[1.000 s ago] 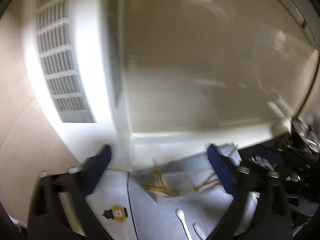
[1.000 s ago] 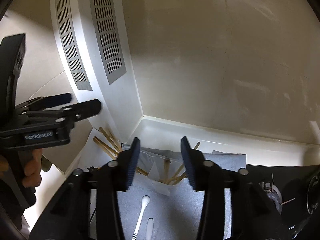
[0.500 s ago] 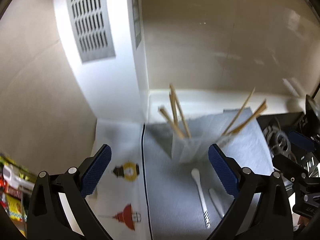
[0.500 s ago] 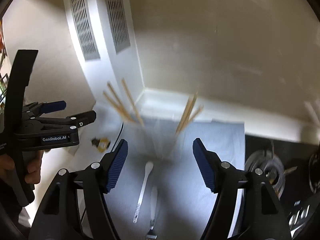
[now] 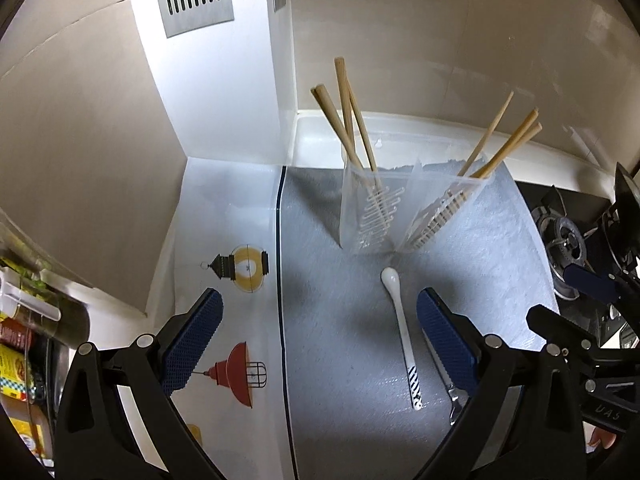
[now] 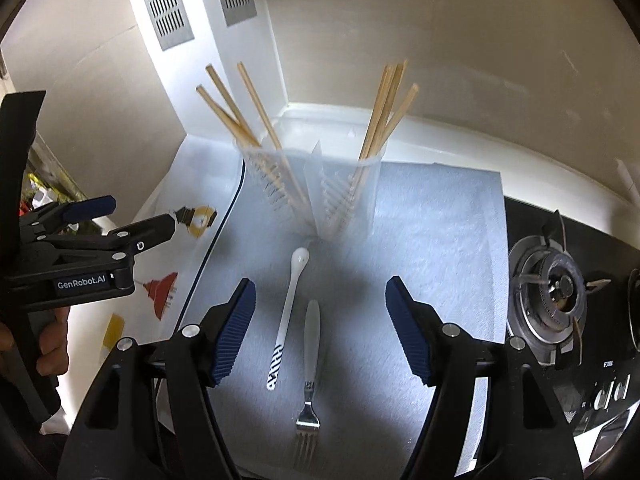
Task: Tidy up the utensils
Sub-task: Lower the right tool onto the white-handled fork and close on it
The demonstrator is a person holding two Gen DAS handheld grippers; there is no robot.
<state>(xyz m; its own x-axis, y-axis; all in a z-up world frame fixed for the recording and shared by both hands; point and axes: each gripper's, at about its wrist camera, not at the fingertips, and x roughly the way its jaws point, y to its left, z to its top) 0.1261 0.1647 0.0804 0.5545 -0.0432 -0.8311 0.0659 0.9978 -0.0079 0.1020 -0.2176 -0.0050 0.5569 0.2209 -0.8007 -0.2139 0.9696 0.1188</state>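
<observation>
A clear two-compartment utensil holder [image 5: 404, 216] [image 6: 316, 196] stands on a grey mat [image 5: 340, 360] [image 6: 420, 240], with wooden chopsticks [image 5: 352, 128] [image 6: 244, 112] in each compartment. A white spoon with a striped handle [image 5: 402, 328] [image 6: 288, 312] and a white-handled fork [image 6: 311, 360] lie side by side on the mat in front of it. My left gripper [image 5: 320, 344] is open and empty above the mat's left part. My right gripper [image 6: 320, 332] is open and empty, hovering over the spoon and fork.
A white vented column [image 5: 216, 60] stands behind the holder in the corner. A gas stove burner [image 6: 560, 288] [image 5: 564, 240] lies to the right of the mat. A white sheet with lamp pictures [image 5: 240, 272] lies to the left, packets [image 5: 16, 344] beyond it.
Both grippers have pulled back and up from the holder, so the holder, spoon and fork now show in full. The right gripper's jaws have opened wider.
</observation>
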